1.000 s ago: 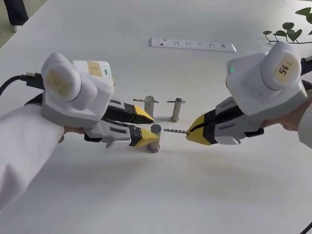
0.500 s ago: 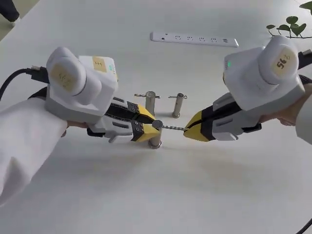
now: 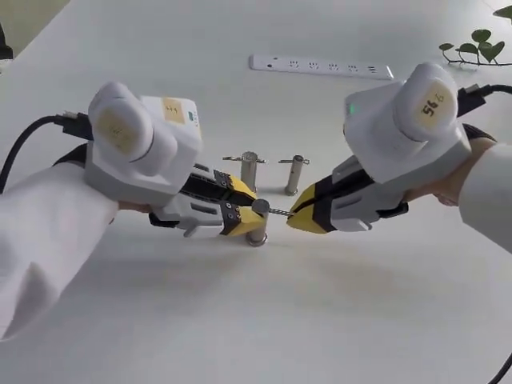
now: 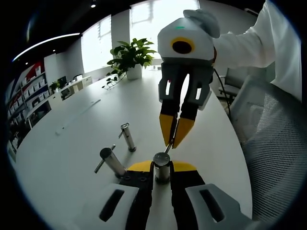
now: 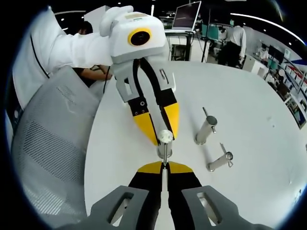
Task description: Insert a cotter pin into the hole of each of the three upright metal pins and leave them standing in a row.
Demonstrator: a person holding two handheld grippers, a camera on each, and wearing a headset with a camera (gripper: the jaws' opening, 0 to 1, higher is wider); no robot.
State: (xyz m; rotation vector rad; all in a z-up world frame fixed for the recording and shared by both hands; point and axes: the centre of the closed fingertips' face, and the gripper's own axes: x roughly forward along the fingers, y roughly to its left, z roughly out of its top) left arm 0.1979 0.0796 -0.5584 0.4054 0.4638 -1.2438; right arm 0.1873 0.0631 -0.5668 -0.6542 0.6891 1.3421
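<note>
Two far pins were done, one left.
Left gripper jaws gripped the near pin; right gripper jaws pinched a cotter pin at its hole.

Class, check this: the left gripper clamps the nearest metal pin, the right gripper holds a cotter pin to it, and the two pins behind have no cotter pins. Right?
One slip: the left rear pin and the right rear pin already carry cotter pins, as the head view shows. The rest stands.
</note>
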